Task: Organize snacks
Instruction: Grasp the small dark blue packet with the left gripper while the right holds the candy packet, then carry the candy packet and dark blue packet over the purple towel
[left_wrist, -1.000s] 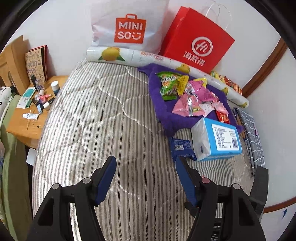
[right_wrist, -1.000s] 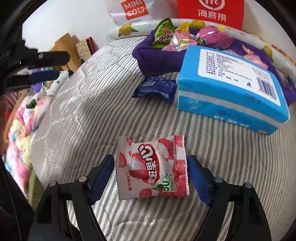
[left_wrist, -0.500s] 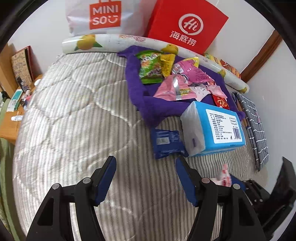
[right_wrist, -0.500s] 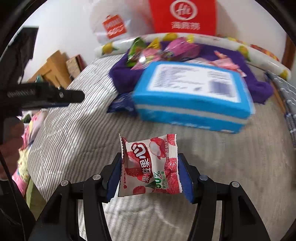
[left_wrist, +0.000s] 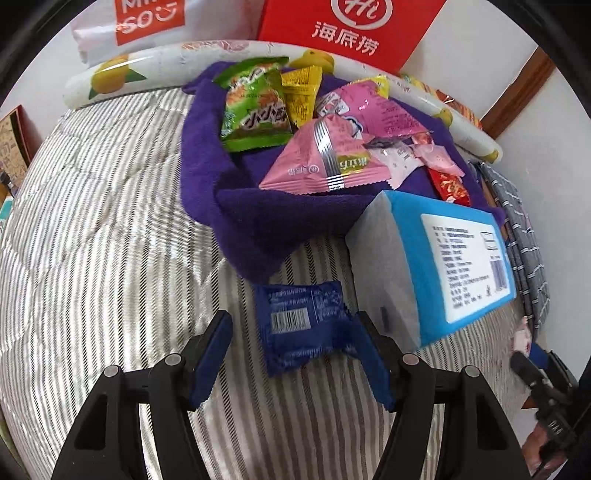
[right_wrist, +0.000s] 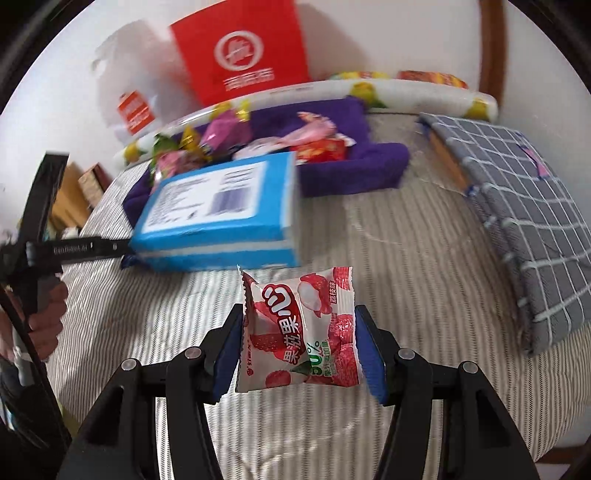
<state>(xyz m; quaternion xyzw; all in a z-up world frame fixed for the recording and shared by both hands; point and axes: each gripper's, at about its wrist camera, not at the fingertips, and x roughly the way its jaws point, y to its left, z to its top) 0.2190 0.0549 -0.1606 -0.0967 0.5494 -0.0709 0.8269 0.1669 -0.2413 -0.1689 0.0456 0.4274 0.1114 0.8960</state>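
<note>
Only right view: tongs (right_wrist: 297, 334) gripping lychee packet (right_wrist: 299, 332)

We see a red-and-white lychee jelly packet (right_wrist: 299, 332) held upright above the striped bed, its sides pinched. A dark blue snack packet (left_wrist: 304, 326) lies flat on the bed, barcode up, just beside the purple towel (left_wrist: 258, 206), where green, yellow and pink packets (left_wrist: 325, 158) are piled.
</note>
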